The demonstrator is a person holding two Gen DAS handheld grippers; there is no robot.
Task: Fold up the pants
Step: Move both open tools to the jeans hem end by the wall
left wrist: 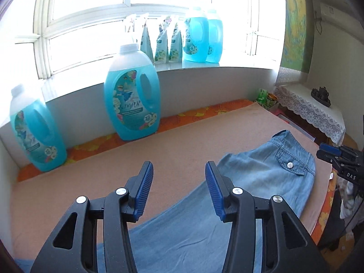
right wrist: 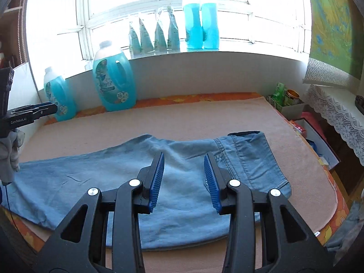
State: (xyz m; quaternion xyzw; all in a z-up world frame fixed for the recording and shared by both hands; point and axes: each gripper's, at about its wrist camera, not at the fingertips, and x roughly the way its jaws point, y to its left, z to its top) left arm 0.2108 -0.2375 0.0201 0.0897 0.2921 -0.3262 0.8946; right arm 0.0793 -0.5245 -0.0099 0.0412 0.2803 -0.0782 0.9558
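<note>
Lying flat across a beige blanket (right wrist: 159,122), the pants (right wrist: 109,182) are light blue denim, stretched sideways in the right wrist view with the waistband (right wrist: 248,136) at the right end and the legs running off to the left; the cloth is mostly smooth, with a few shallow creases along the leg; a pocket flap with a metal snap button (left wrist: 290,165) shows near the waist in the left wrist view; the two legs appear laid one over the other, though I cannot tell how exactly they are stacked. Above the seat of the pants the right gripper (right wrist: 184,159) hangs with its blue ribbed pads spread and nothing between them; the left gripper (left wrist: 177,167) is likewise spread and empty, over the blanket just beside the denim. Beyond the blanket an orange flowered cloth (right wrist: 204,96) shows at the far edge; blue detergent bottles (left wrist: 132,95) stand against the wall and on the windowsill; a lace-covered side table (left wrist: 314,111) sits to the right.
</note>
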